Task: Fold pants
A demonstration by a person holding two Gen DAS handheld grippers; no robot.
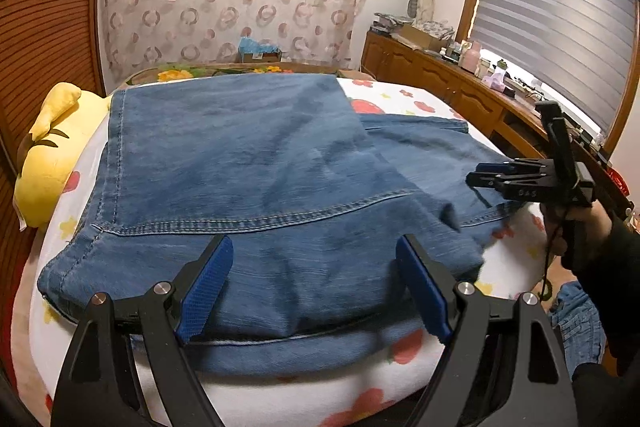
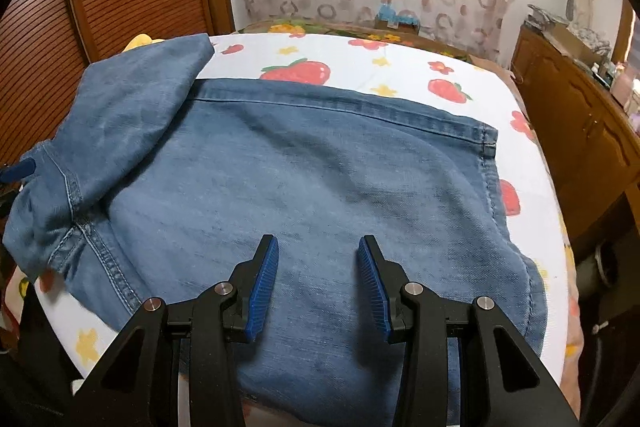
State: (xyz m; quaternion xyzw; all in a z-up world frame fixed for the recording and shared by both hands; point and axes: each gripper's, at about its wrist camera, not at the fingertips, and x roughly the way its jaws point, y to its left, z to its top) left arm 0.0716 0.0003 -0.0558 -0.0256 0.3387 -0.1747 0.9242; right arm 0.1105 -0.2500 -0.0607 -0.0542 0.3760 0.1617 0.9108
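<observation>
Denim pants lie half-folded beneath both our empty, open claws, left claw wider, right claw nearer the waistband.

Blue denim pants, strawberry-print white blanket

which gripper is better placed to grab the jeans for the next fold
Left, probably: the left gripper is open over the jeans' near edge. The right gripper hangs over mid-cloth.

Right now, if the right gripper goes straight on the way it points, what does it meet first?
Probably the jeans: the right gripper points down at the denim with open, empty jaws. How near it is remains unclear.
</observation>
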